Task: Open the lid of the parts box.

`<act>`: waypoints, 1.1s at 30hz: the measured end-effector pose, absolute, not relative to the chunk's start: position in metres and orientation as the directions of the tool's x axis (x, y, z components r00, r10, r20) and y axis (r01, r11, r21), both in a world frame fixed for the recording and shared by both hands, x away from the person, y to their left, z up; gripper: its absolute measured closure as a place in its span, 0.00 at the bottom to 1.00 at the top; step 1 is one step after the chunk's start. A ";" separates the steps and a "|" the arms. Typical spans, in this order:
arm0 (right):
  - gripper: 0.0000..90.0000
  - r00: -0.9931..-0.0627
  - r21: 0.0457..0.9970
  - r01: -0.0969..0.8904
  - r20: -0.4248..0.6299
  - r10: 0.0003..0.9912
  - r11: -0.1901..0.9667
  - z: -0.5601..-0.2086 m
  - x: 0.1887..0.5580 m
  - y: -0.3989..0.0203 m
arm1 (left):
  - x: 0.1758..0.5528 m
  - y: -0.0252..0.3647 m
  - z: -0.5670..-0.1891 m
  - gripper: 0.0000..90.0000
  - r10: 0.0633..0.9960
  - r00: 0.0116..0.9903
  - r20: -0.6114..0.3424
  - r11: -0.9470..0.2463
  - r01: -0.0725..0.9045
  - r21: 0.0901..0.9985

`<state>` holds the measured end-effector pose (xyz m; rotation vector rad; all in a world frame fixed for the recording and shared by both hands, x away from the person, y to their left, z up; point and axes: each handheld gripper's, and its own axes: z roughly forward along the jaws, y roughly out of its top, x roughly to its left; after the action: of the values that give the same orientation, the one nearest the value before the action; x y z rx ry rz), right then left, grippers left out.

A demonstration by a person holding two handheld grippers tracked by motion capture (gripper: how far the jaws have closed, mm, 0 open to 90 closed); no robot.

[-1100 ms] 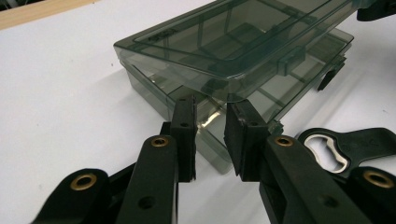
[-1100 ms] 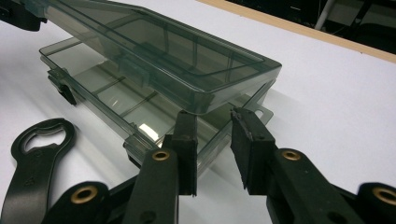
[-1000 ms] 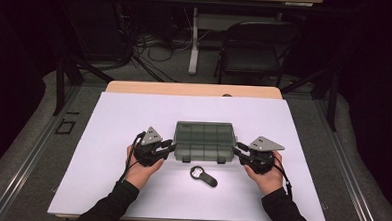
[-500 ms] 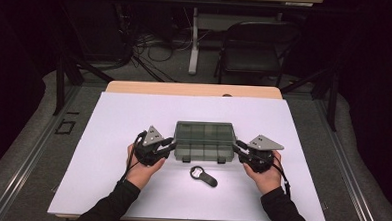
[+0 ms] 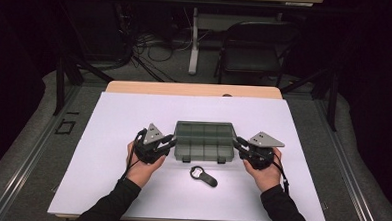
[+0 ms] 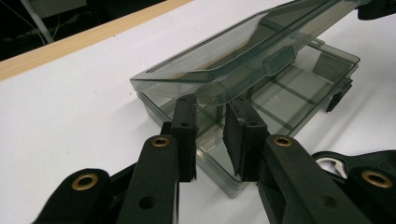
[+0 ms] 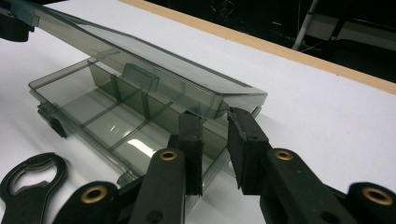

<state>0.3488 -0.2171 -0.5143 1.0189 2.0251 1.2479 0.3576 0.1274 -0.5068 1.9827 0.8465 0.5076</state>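
Both hands (image 5: 144, 161) flank the box (image 5: 204, 141), fingers (image 6: 184, 126) inward.

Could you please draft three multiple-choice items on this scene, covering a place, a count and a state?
1. Where does the bottle opener lie?
A. inside the box
B. on the table in front of the box
C. on the chair

2. How many grippers are at the box?
A. one
B. two
C. three

3. How is the box's lid?
A. partly raised
B. removed
C. flat shut

1 B: the high view shows it nearer the person.
2 B: the left gripper and right gripper flank its ends.
3 A: both gripper views show it tilted above the compartments.
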 end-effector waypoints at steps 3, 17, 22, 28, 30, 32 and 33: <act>0.85 -0.557 0.907 0.316 -0.061 0.828 0.279 -0.513 0.350 -0.216 | 0.359 0.128 -0.505 0.83 0.732 0.681 0.022 -0.363 0.362 0.859; 0.88 -0.514 0.916 0.316 -0.052 0.856 0.245 -0.493 0.368 -0.212 | 0.381 0.124 -0.478 0.83 0.770 0.639 0.004 -0.311 0.369 0.876; 0.89 -0.478 0.920 0.326 -0.038 0.878 0.217 -0.490 0.380 -0.209 | 0.390 0.123 -0.474 0.84 0.785 0.620 -0.019 -0.274 0.375 0.886; 0.89 -0.429 0.920 0.357 0.005 0.903 0.164 -0.487 0.391 -0.204 | 0.400 0.121 -0.470 0.85 0.800 0.598 -0.053 -0.238 0.397 0.887; 0.90 -0.419 0.919 0.354 -0.009 0.908 0.173 -0.485 0.394 -0.202 | 0.403 0.121 -0.469 0.86 0.802 0.595 -0.053 -0.238 0.400 0.885; 0.91 -0.409 0.916 0.360 -0.014 0.912 0.176 -0.482 0.398 -0.200 | 0.406 0.120 -0.467 0.87 0.809 0.586 -0.051 -0.239 0.406 0.882; 0.92 -0.402 0.915 0.363 -0.018 0.916 0.178 -0.481 0.400 -0.199 | 0.406 0.120 -0.467 0.87 0.809 0.586 -0.051 -0.239 0.406 0.882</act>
<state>0.3995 -0.1994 -0.4806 1.2023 1.8647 1.1993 0.4063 0.1196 -0.4674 1.8560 0.9834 0.5269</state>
